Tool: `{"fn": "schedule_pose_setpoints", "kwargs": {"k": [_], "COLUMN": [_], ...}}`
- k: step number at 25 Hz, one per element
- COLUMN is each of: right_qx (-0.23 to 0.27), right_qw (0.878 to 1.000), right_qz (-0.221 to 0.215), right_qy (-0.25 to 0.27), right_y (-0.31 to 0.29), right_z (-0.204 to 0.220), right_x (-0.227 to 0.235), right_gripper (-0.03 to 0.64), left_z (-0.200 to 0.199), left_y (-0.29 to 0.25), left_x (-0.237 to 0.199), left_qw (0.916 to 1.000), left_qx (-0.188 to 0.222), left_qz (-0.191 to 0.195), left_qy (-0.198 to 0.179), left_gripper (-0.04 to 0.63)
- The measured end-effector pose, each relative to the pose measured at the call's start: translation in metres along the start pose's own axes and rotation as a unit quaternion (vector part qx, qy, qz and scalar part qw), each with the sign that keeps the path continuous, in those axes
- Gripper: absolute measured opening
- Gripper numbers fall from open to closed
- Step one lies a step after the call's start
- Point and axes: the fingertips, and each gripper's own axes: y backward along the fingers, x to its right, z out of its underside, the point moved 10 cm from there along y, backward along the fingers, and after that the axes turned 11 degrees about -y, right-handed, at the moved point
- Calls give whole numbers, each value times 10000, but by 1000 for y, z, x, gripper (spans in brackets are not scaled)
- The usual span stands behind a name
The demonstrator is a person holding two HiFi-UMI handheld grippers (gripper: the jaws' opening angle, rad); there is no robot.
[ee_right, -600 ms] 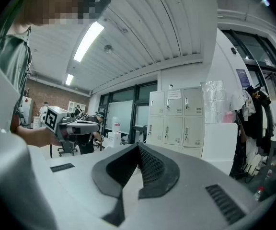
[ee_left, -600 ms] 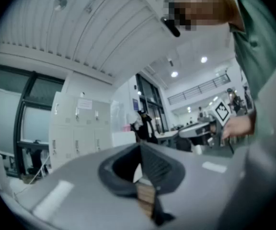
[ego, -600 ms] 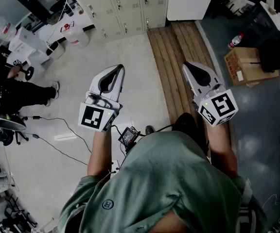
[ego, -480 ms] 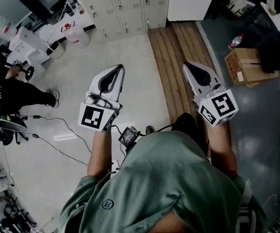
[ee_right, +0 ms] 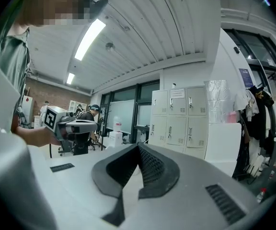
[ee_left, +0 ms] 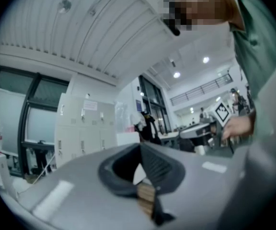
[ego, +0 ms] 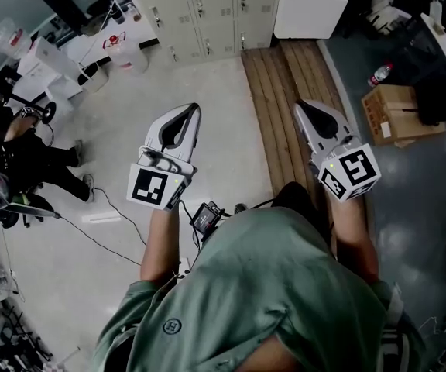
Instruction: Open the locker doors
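Head view: white left gripper [ego: 187, 111] and right gripper [ego: 303, 107], jaws together and empty, stood well short of unopened beige metal lockers [ego: 200, 14].

Lab/workshop type place w/ office bits: bank of beige metal lockers [ego: 200, 14] by far wall, thin black cables [ego: 99, 239] loose on pale floor, brown cardboard box [ego: 399, 111], glass partition walls [ee_right: 128, 114], long ceiling strip lights [ee_right: 90, 37].

The lockers [ego: 207, 14], box [ego: 401, 111] and bottle [ego: 381, 74] have slid right and slightly down in the frame. The person [ego: 22, 157] at left has shifted their legs lower.
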Motion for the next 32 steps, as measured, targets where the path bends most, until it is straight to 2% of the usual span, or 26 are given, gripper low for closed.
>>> {"fn": "schedule_pose_setpoints", "kwargs": {"k": [8,13,16,18,22,26,32], "right_qx": [-21,-8,4,16,13,15,-23], "right_qw": [9999,9996,9993,9991,9987,9986,9973], "right_qz": [-77,-158,-188,-207,-239,-237,-315], "right_qy": [-126,-243,-310,-358,-453,-474,-661], "right_y": [-23,-48,-62,-71,-95,-118,-155], "right_z": [-1,-6,-3,-1,4,6,8], "right_x": [-1,17,29,38,61,95,157], "right_gripper": [5,5,5,5,5,5,5], "left_z": [10,22,25,31,44,53,64], "left_y": [5,-10,-23,-32,-54,-91,-151], "left_x": [-19,-35,-40,-45,-60,-73,-90], "left_qw": [9998,9990,9996,9995,9981,9991,9985], "left_qx": [11,-374,-227,-270,-592,-383,-527], "left_qz": [-185,-215,-164,-141,-173,-130,-174], "left_qy": [68,86,100,65,59,85,18], "left_gripper": [0,0,0,0,0,0,0]}}
